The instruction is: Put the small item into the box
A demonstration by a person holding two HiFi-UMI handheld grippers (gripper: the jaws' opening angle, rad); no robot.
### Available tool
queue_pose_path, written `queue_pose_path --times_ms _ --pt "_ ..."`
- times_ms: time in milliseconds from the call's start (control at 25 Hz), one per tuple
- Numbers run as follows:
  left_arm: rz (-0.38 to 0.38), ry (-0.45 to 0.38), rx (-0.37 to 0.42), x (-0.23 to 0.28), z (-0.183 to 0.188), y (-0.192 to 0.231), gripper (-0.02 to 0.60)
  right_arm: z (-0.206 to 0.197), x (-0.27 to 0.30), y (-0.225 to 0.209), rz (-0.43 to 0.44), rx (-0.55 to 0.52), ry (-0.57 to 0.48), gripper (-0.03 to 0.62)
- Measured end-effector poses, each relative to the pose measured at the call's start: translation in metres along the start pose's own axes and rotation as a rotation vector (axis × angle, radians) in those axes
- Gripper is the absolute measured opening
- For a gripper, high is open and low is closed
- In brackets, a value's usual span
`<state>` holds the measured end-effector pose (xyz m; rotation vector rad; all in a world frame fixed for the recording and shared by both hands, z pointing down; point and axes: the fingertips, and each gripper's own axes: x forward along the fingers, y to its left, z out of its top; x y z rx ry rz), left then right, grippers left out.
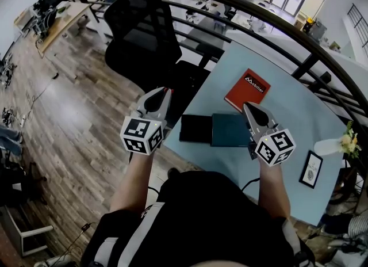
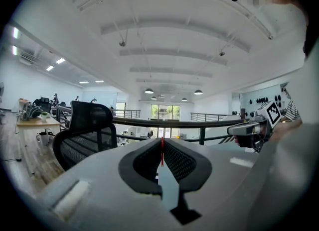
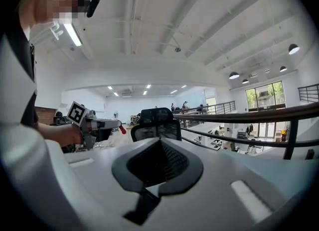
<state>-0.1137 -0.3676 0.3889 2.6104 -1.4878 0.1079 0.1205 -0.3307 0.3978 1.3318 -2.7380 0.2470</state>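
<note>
My left gripper (image 1: 167, 91) hangs off the table's left edge, over the chair seat, shut on a small thin red item (image 2: 161, 149). That red item (image 3: 122, 129) also pokes from its tip in the right gripper view. A dark teal box (image 1: 230, 129) lies on the light blue table (image 1: 287, 116), with a flat black piece (image 1: 195, 128) touching its left side. My right gripper (image 1: 246, 106) is held just above the box's right part, shut, with nothing between its jaws. Both point roughly level.
A red booklet (image 1: 247, 89) lies beyond the box. A framed picture (image 1: 311, 169) and a white vase with flowers (image 1: 339, 144) stand at the table's right. A black office chair (image 1: 144, 35) is at the left corner. A dark railing (image 1: 276, 24) runs behind.
</note>
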Motion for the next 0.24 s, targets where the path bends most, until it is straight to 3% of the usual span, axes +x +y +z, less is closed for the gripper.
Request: queue_pose_path --times_ms 240 --pt "0.001 0.001 -0.004 0.0006 -0.0021 -0.0009 0.018 -0.0069 0.0022 0.0009 0.004 0.008 0.010 -0.002"
